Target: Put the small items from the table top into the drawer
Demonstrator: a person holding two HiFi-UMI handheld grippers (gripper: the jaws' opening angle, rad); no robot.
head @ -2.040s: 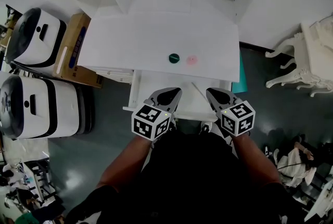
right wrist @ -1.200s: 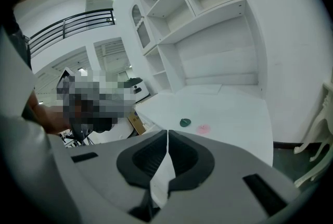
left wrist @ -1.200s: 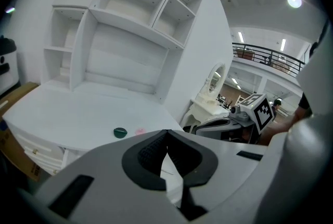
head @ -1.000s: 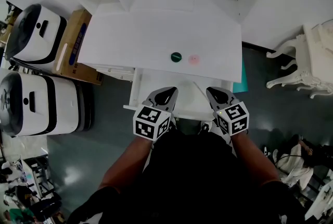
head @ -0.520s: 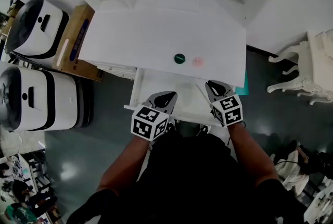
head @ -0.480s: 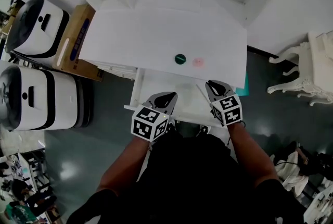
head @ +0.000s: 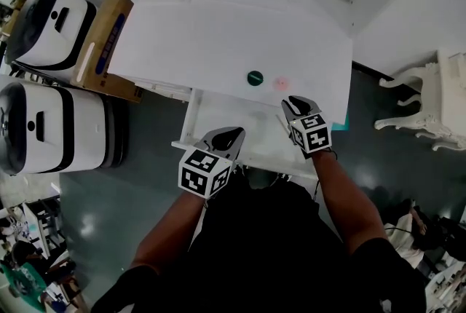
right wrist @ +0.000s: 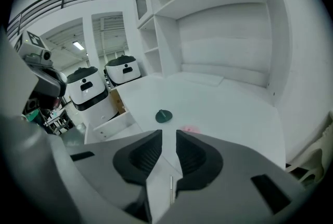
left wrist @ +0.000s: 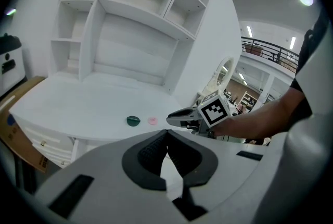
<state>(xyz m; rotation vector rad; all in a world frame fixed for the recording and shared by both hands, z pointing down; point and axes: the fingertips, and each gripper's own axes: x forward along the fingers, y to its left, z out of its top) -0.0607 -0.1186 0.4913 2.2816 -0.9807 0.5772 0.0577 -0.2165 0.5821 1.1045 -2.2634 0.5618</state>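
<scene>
Head view: green disc (head: 254,77) and pink piece (head: 281,83), at its 3 o'clock, lie on the counter (head: 189,35). The open drawer (head: 211,115) is at their 6 o'clock.

Left gripper view: left gripper (left wrist: 167,135) jaws pressed together, empty.

Right gripper view: right gripper (right wrist: 169,137) jaws slightly apart, empty, with the pink piece at 12 o'clock.

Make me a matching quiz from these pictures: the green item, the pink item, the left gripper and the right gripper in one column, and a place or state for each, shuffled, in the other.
1. green item
2. pink item
3. left gripper
4. right gripper

A. jaws slightly apart, nothing between them
B. on the table top, at the person's right of its neighbour
C. jaws together, nothing between them
D. on the table top, at the person's left of its neighbour

Pairs: 1-D, 2-B, 3-C, 4-A.
</scene>
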